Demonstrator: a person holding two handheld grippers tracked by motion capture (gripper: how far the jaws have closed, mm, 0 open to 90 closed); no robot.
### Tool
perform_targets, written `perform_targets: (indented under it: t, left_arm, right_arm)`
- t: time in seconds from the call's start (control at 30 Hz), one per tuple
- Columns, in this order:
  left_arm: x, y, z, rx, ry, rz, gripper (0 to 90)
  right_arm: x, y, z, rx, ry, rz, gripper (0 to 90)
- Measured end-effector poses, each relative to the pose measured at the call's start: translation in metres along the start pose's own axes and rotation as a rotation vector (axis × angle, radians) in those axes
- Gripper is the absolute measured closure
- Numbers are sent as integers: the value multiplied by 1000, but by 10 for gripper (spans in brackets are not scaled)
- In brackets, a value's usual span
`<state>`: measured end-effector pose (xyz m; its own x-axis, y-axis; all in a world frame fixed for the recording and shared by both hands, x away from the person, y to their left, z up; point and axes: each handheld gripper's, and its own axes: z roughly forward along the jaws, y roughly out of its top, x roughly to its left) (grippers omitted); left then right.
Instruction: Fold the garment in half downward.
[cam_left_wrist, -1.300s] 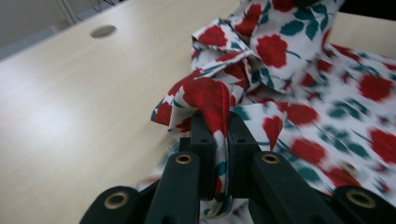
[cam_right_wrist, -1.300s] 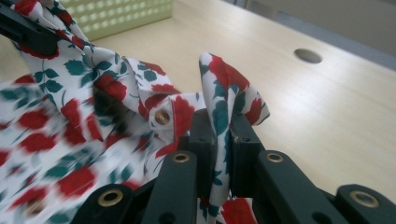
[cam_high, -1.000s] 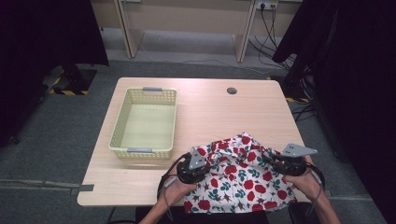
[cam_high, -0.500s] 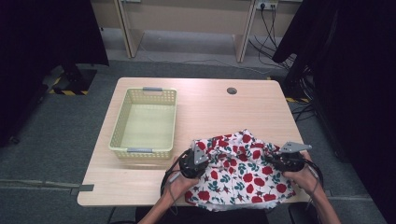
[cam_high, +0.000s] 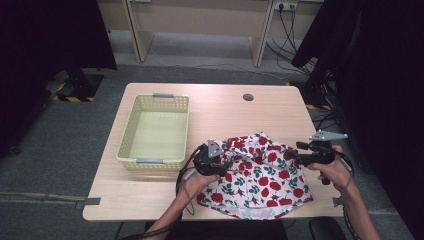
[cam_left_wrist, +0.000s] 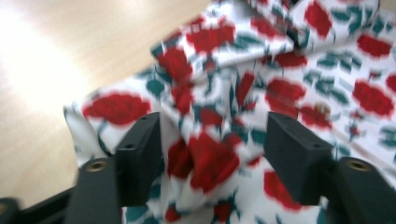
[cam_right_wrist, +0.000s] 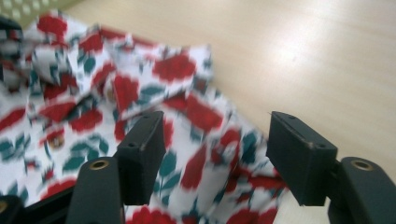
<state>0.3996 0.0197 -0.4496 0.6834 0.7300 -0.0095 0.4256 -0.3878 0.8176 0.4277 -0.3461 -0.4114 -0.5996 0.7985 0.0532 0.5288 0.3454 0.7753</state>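
Nearest, at the table's front edge, a floral garment (cam_high: 260, 182) is seen lying crumpled on the wooden table (cam_high: 150, 200), toward its right half. It is a white fabric printed with red flowers and dark green leaves; folds and raised creases run across it, and a paler hem band shows along its near edge. In the left gripper view the cloth (cam_left_wrist: 224, 93) is seen bunched into a ridge that rises between the two black jaws, with what may be a small button farther back, though blur leaves that uncertain. The left gripper (cam_high: 212, 159) is held at the garment's left edge, and its jaws have just been opening: they stand well apart, and the pads are not pressed on the fabric between them. The right gripper (cam_high: 296, 156) is held over the garment's right edge. In the right gripper view its jaws (cam_right_wrist: 215, 158) are likewise spread, having just been opening, with rumpled cloth below and between them but not clamped; bare tabletop is seen beyond the fabric's border. Farther back and to the left, a pale yellow-green plastic basket (cam_high: 131, 135) with a perforated wall is set on the table, just beside the garment but apart from it. A round cable hole (cam_high: 248, 97) is seen near the table's far edge.
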Motion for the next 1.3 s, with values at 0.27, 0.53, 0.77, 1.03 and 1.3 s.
perform_targets:
  t: [0.27,0.53,0.77,1.03,1.3]
  left_arm:
    - [8,5,25,62,-38,-63,292]
    - [2,-2,21,11,-48,-1,791]
    - [-4,21,-11,-89,-82,33,863]
    - [-27,-12,-39,-79,-142,69,843]
    - [-34,-56,-40,8,-170,31,652]
  right_arm:
    - [-13,24,43,137,-12,38,310]
    - [-7,10,55,181,23,-80,755]
    - [12,21,14,43,42,-138,837]
    - [45,-9,-31,-17,77,-194,824]
    - [53,-63,-28,87,76,-171,773]
